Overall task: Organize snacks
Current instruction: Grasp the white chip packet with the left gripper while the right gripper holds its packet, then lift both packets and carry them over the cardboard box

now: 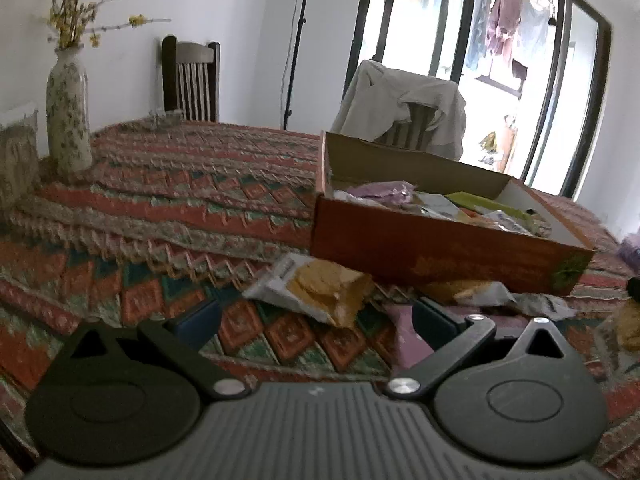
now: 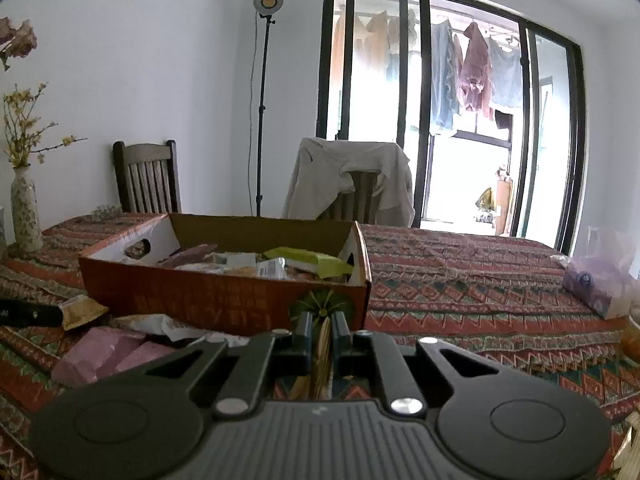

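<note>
Snacks fill the cardboard box [image 2: 224,292]; right gripper [image 2: 320,344] pinches a thin packet [image 2: 320,360], left gripper [image 1: 316,320] gapes empty, several packets [image 1: 320,288] remain on the bench [image 2: 480,280].

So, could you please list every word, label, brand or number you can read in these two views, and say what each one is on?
None can be read.
Orange cardboard box: pale print along its front wall, too blurred to read.
White and yellow snack packet: dark print on the white end, too blurred.
White wrapper inside the box: small dark marks, too small.
Right gripper, shut on a thin yellowish packet: no print shows.
</note>
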Motion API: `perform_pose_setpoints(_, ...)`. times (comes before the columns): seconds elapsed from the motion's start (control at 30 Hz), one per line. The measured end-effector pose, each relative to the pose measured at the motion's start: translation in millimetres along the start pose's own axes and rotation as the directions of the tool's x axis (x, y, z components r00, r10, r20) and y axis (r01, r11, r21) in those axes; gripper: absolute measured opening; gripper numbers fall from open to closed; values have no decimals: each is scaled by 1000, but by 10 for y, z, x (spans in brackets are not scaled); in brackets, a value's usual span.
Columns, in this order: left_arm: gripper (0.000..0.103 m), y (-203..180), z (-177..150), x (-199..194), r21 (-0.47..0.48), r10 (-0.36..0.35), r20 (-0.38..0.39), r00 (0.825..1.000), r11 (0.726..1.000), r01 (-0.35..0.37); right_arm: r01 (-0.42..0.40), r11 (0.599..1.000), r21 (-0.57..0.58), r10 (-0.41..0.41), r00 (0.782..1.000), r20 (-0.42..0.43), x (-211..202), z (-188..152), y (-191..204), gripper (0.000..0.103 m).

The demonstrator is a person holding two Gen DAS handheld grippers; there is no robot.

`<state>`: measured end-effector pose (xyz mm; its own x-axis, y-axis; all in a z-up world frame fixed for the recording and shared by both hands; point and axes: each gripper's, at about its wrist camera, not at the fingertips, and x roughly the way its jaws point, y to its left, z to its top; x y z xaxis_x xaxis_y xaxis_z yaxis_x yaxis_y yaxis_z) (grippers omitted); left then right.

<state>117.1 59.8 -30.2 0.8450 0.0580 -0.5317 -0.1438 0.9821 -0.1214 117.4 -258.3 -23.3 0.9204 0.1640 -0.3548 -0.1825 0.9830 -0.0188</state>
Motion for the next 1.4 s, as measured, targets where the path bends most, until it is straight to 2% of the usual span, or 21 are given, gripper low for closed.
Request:
perform_pose_setpoints(0.13, 103, -66, 142, 236, 72, 94, -79, 992, 993, -89, -2, 1000, 10, 2, 1000, 4, 23, 30, -14, 9)
perform_pose_setpoints(0.4, 103, -148, 301, 715, 157, 118, -202, 972, 984, -87, -5, 1000, 27, 5, 1000, 11, 62, 88, -53, 9)
perform_pose_setpoints(0.47, 103, -127, 282, 828, 152, 135, -222, 966, 983, -102, -6, 1000, 30, 6, 1000, 13, 63, 97, -57, 9)
perform_pose_setpoints(0.53, 103, -62, 276, 868, 111, 100, -222, 970, 991, -77, -6, 1000, 29, 6, 1000, 11, 67, 100, -50, 9)
perform_pose_setpoints(0.67, 99, -29, 248, 831, 103, 88, -201, 976, 992, -69, -5, 1000, 27, 5, 1000, 5, 79, 96, -53, 9)
perform_pose_setpoints(0.7, 90, -33, 254, 816, 103, 84, -197, 977, 993, -65, -5, 1000, 27, 4, 1000, 4, 84, 95, -54, 9)
perform_pose_setpoints(0.73, 75, -36, 261, 782, 102, 71, -189, 979, 993, -53, -4, 1000, 28, 4, 1000, 4, 86, 95, -55, 9)
perform_pose_setpoints(0.83, 61, -18, 270, 698, 92, 47, -172, 984, 995, -31, -7, 1000, 28, 7, 1000, 4, 87, 91, -54, 9)
perform_pose_setpoints(0.9, 56, -6, 261, 645, 87, 49, -153, 987, 996, -36, -9, 1000, 27, 9, 1000, 5, 87, 92, -52, 9)
perform_pose_setpoints(1.13, 56, 51, 291, 257, 51, 32, -38, 999, 998, -30, -15, 1000, 19, 15, 1000, 21, 61, 122, -29, 9)
perform_pose_setpoints(1.4, 56, -30, 559, -122, 40, -7, 96, 995, 999, 3, -18, 1000, 5, 18, 997, 79, 11, 301, 5, 9)
